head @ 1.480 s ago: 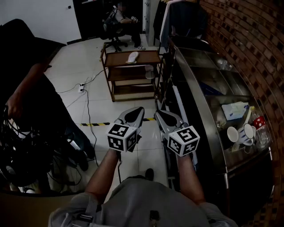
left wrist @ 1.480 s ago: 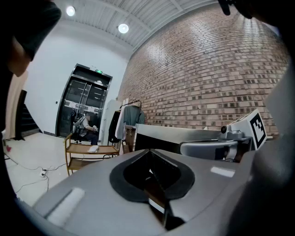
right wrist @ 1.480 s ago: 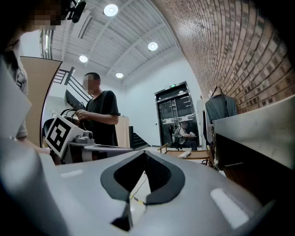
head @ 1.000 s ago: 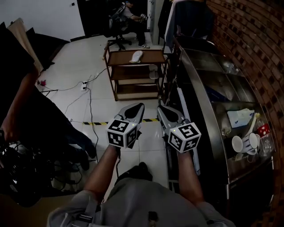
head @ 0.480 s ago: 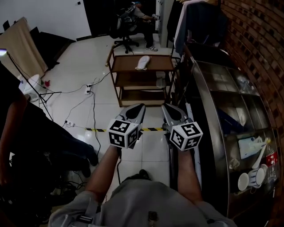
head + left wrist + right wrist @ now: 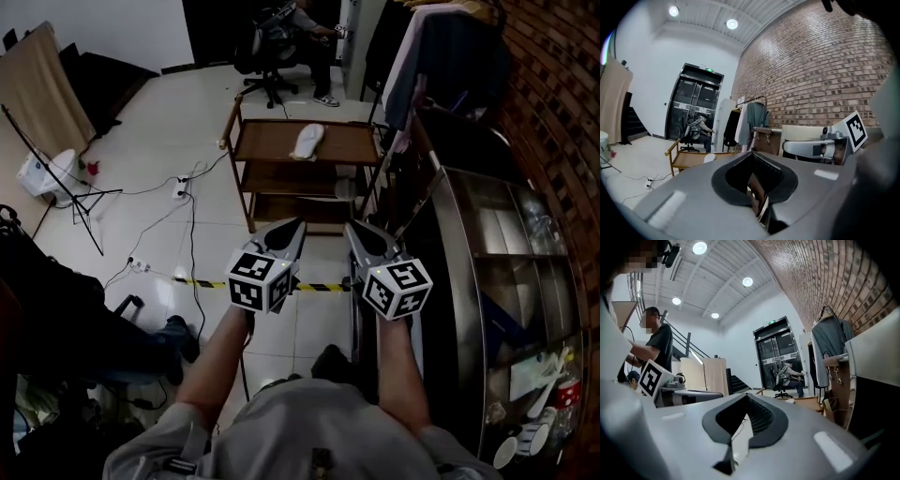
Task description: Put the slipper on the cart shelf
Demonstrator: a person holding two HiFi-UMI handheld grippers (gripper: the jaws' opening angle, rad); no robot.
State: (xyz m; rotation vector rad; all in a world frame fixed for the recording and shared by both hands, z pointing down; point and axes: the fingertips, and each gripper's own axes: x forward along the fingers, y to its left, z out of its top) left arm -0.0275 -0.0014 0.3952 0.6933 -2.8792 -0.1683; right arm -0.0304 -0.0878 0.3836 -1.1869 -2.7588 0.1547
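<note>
lying pale atop the cart (image 6: 267, 142), the slipper (image 6: 307, 142) is untouched by both closed, empty hand-held grippers (image 6: 296, 225) (image 6: 351, 227).

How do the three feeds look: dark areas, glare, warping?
Head view: dim, lower left nearly black, but the pale slipper on the cart reads clearly. Left gripper view: fisheye bends the brick wall. Right gripper view: ceiling lights blow out.

1. This looks like a lab or studio hall, partly set up as a café: a white tiled floor (image 6: 169, 112), a brick wall (image 6: 553, 84), round ceiling lights (image 6: 699, 247)
2. Loose cables (image 6: 191, 239) lie on the floor near a tripod stand (image 6: 56, 169)
3. A steel counter (image 6: 469, 281) with cups (image 6: 516, 448) runs along the brick wall
4. A person sits on an office chair (image 6: 262, 56) by a glass double door (image 6: 691, 112)
</note>
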